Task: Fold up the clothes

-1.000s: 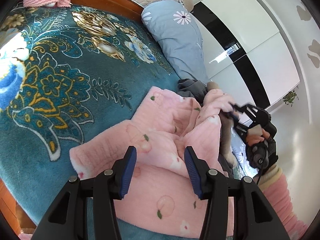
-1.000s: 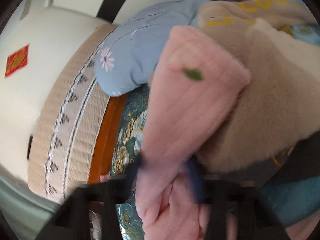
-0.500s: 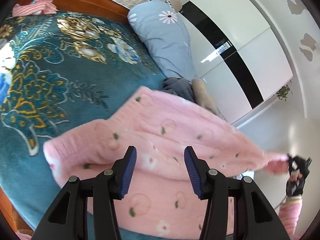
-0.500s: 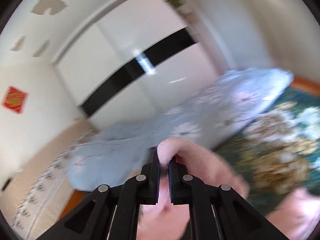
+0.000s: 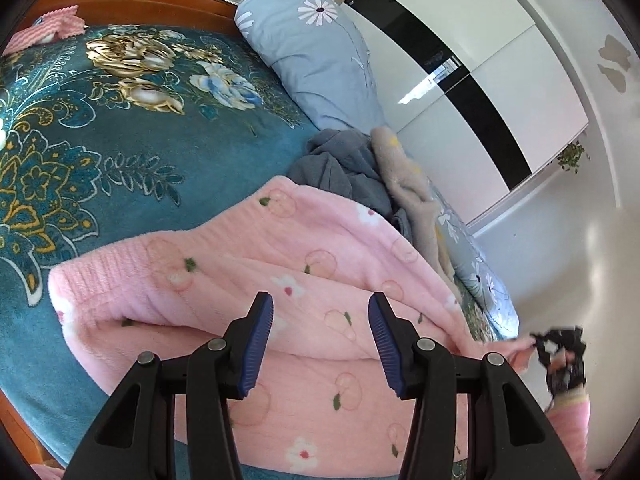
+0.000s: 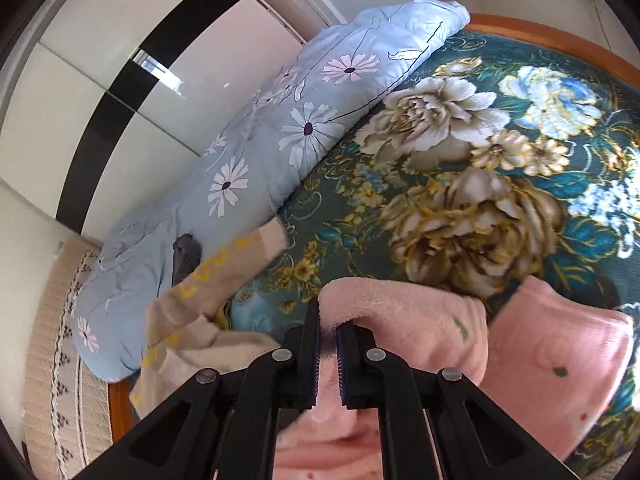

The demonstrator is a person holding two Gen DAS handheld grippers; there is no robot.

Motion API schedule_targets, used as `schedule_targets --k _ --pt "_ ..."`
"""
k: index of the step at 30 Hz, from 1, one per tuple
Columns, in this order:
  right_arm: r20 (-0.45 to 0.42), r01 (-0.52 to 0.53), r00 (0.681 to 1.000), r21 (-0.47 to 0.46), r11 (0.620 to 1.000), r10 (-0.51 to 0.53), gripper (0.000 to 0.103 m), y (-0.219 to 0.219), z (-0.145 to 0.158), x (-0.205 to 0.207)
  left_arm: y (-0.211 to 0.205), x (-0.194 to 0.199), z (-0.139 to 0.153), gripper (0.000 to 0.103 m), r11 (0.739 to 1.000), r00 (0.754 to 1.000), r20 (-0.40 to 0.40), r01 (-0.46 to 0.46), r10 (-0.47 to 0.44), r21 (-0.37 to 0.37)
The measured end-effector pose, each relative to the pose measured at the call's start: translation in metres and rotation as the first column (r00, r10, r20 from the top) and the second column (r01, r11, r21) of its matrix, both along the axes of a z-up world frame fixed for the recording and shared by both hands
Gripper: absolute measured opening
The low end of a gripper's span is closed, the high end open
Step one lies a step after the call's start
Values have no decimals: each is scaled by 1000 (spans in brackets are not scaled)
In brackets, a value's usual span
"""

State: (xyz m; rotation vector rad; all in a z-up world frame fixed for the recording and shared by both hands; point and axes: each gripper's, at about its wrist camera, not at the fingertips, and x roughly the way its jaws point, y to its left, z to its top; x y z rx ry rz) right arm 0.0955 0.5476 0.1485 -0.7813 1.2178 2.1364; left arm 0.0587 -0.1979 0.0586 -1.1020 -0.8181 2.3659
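Observation:
A fuzzy pink garment [image 5: 248, 280] with peach and flower prints lies spread on the teal floral bed cover [image 5: 120, 152]. My left gripper [image 5: 320, 344] is open and empty just above the garment's near part. My right gripper [image 6: 328, 340] is shut on the end of a pink sleeve [image 6: 400, 316]. In the left wrist view that gripper [image 5: 560, 356] holds the sleeve stretched out to the right past the bed's edge.
A grey garment [image 5: 340, 168] and a beige fuzzy garment [image 5: 412, 196] lie heaped beyond the pink one. A light blue daisy quilt [image 5: 320, 64] runs along the bed's far side by the white wardrobe [image 5: 480, 80]. A pink cloth [image 5: 44, 32] lies at the wooden headboard.
My right gripper has pulled the pink sleeve out to the right, away from the clothes pile. The bunched garment has opened out flat. My left gripper has stayed open above it.

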Motion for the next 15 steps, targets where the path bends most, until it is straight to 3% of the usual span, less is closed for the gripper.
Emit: schedule_targets --k 2,4,5,6,8,11,15 --pt "-13 13 1000 11 1000 -13 12 7 2 -25 4 0 0 51 1000 1000 4 4 -4 -3" --pt "-75 -69 995 -9 998 68 25 13 -10 -50 5 1 0 51 1000 1000 4 4 -4 -7" --pt "-103 -127 987 -37 991 123 56 10 -16 -57 5 2 -1 51 1000 1000 5 3 -3 -10" --pt "-134 -186 975 -64 981 176 73 8 -23 -63 5 1 -1 51 1000 1000 8 -1 1 -15" --pt "-179 -241 956 -38 970 231 73 3 -28 -61 3 0 -3 51 1000 1000 19 -11 11 -21" --pt "-175 -197 965 16 980 197 73 11 -30 -37 3 -2 -5 51 1000 1000 21 -12 13 -27" --pt "-54 -184 982 -9 983 183 72 24 -62 -17 7 -6 -9 51 1000 1000 30 -7 8 -25"
